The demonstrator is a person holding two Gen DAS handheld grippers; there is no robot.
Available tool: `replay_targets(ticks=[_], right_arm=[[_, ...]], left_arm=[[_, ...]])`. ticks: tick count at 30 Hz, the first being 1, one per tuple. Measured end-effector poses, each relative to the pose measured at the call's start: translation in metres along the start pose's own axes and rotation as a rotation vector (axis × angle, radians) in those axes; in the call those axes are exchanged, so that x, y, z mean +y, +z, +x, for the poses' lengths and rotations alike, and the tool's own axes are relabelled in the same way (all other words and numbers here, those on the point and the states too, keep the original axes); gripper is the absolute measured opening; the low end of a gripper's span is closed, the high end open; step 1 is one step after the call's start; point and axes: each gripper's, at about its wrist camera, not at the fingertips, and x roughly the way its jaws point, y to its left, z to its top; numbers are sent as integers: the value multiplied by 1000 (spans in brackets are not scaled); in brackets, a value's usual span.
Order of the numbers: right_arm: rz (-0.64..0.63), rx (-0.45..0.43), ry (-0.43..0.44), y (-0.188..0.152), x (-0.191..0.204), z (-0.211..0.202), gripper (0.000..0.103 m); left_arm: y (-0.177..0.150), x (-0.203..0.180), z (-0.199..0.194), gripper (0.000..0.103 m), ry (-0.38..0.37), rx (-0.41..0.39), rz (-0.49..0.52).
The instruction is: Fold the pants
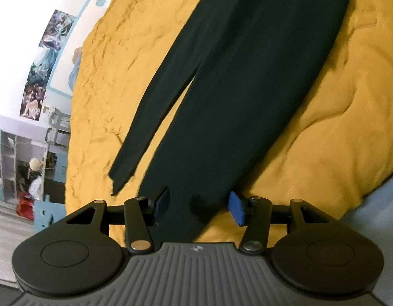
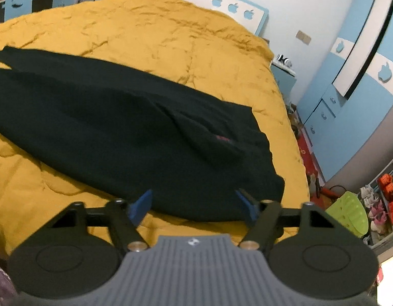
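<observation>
Dark green-black pants (image 1: 234, 89) lie flat on a yellow quilt (image 1: 336, 114). In the left wrist view both legs run away from me; my left gripper (image 1: 199, 207) stands open over the hem of the wider leg, with its blue pads (image 1: 236, 210) on either side of the cloth and apart from it. The narrower leg (image 1: 145, 119) ends to the left. In the right wrist view the pants (image 2: 120, 127) stretch off to the left, and my right gripper (image 2: 196, 205) hangs open over the near edge at the waist end, with cloth between the pads (image 2: 143, 204) but no grip.
The quilt (image 2: 171, 38) covers a bed with a white and blue headboard (image 2: 234, 7). Blue wardrobes (image 2: 349, 102) stand to the right, with a green basket (image 2: 349, 214) and shoes on the floor. Shelves and a chair (image 1: 56, 127) stand past the bed's left edge.
</observation>
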Motion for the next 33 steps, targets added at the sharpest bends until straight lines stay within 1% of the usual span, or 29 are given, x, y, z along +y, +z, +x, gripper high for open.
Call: replay_targets(ticks=[3, 4, 6, 7, 8, 9, 10, 11, 13, 16, 17, 19, 20, 22, 25, 26, 27, 30, 33], right_arm=[[-50, 6, 22, 3, -4, 3, 59], [-71, 9, 35, 4, -4, 3, 59], [-132, 10, 54, 5, -7, 4, 56], [-165, 12, 59, 4, -7, 3, 54], [-205, 16, 63, 3, -7, 2, 52], [-247, 21, 66, 2, -8, 2, 49], [-291, 26, 68, 1, -10, 2, 49], [-329, 30, 72, -1, -11, 1, 49], [-414, 32, 86, -6, -14, 0, 49], [-566, 49, 72, -14, -13, 4, 49], [-630, 52, 69, -18, -11, 5, 47], [-759, 57, 45, -27, -7, 8, 40], [-804, 58, 35, -31, -7, 9, 34], [-883, 53, 16, -37, -6, 14, 29], [-948, 48, 12, -45, -6, 22, 14], [-963, 44, 4, -47, -5, 23, 5], [-975, 39, -3, -49, -5, 24, 1], [-956, 17, -19, -47, -8, 24, 0], [-849, -15, -25, -30, -18, 20, 0]], left_arm=[[-5, 6, 11, 60, 16, 35, 72], [-6, 8, 15, 57, 19, 48, 96], [-9, 10, 21, 48, 22, 68, 127], [-9, 12, 23, 39, 21, 78, 127], [-9, 15, 25, 29, 15, 86, 117], [-8, 16, 24, 24, 10, 88, 103], [-7, 18, 22, 15, 9, 86, 80], [-5, 21, 22, 10, 6, 85, 50], [-4, 29, 19, 9, 10, 81, -26], [1, 41, 15, 7, 27, 77, -120], [3, 44, 12, 6, 30, 75, -148], [6, 51, 9, 5, 39, 75, -208], [9, 54, 8, 4, 43, 75, -236], [12, 61, 5, 4, 44, 74, -296], [17, 70, 1, 3, 45, 70, -369], [18, 73, 0, 3, 45, 71, -392], [19, 76, -2, 3, 42, 73, -414], [22, 85, -6, 3, 52, 59, -476], [28, 98, -9, 3, 55, 59, -545]])
